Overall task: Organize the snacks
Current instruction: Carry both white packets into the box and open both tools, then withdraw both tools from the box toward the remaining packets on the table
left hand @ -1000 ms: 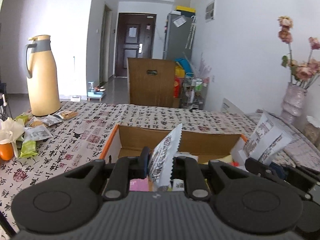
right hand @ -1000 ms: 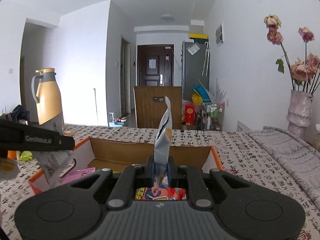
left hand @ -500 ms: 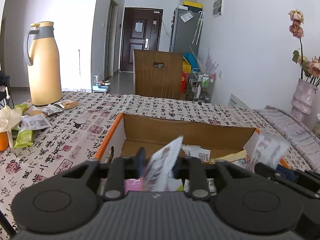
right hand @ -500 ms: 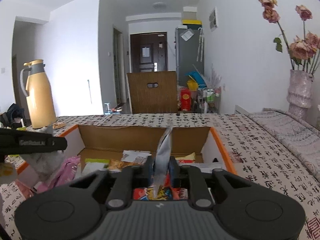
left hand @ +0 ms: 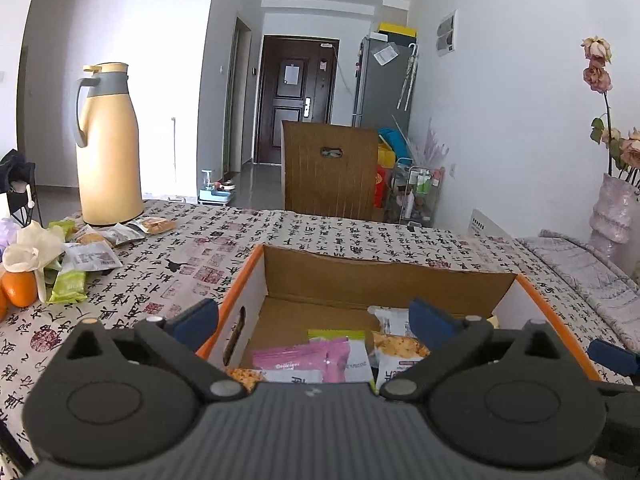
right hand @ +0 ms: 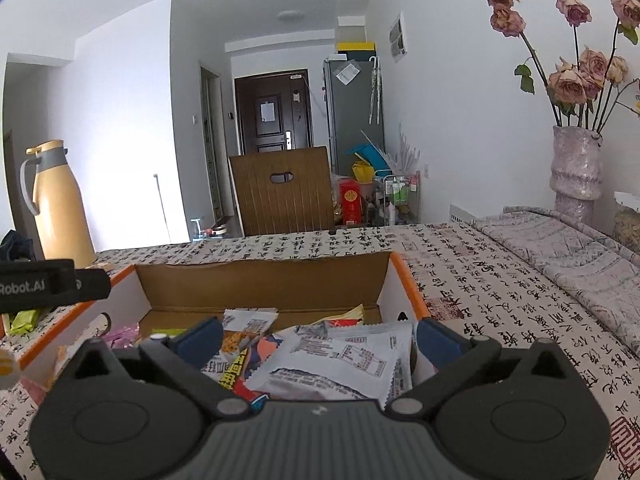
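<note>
- The left gripper point(left hand: 312, 320) hangs over the near-left end of the orange-edged cardboard box point(left hand: 384, 280); its blue-padded jaws are opening wide with nothing pinched between them.
- Below it lie a pink snack packet point(left hand: 308, 360) and a pale packet with an orange crisp picture point(left hand: 396, 350), flat on the box floor.
- The right gripper point(right hand: 320, 336) hangs over the right end of the same box point(right hand: 260, 284); its jaws are opening too, free of the white printed snack packets point(right hand: 340, 364) heaped under them.
- Part of the left gripper's black body point(right hand: 48, 286) juts in at the left edge of the right wrist view.
- On the calligraphy-print tablecloth point(left hand: 320, 236), well left of the box, more loose snack packets point(left hand: 92, 256) lie beside a tall yellow thermos jug point(left hand: 106, 144) and an orange point(left hand: 18, 288).
- A brown wooden chair back point(left hand: 330, 168) stands beyond the table; a mottled vase of dried roses point(right hand: 576, 168) stands at the right.
</note>
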`<state>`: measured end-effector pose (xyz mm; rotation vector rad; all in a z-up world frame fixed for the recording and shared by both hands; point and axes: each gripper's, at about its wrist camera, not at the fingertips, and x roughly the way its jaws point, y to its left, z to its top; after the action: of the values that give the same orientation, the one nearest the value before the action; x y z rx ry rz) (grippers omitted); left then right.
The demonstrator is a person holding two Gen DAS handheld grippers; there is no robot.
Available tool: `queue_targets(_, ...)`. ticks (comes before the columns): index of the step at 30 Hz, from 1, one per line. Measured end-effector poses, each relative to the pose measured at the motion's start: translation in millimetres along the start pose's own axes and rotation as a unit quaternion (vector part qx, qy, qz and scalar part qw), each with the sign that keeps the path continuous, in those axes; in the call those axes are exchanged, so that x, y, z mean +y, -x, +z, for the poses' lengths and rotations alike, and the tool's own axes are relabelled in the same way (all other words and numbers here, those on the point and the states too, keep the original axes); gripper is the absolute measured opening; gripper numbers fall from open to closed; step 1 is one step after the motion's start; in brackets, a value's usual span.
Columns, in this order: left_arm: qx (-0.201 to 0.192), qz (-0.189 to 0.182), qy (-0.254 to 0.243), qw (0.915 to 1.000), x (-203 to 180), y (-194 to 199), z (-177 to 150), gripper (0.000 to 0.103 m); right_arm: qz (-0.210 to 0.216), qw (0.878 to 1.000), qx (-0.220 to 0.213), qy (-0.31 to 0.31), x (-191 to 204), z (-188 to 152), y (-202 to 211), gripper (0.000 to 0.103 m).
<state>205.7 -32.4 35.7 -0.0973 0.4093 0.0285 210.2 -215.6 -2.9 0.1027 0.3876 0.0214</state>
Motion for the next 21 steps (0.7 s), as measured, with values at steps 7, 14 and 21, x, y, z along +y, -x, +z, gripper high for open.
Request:
queue_targets(7,0.01,-0.004,0.003,0.9999,-0.8,7.2,-0.7,0.103,-0.005,1.0,0.0,0.008,2.1,2.6,6.6,0.103)
queue_targets(14,0.015,-0.004,0.007,0.9999,4.0,23.4,-0.1,0.103,-0.01,1.0,0.005,0.014,0.2,2.0,20.5,0.103)
queue_targets(21,0.016,-0.007,0.006,0.9998,12.2,45.1,-5.0,0.103,-0.009,1.0,0.018,0.017,-4.6,-6.7,43.6,0.103)
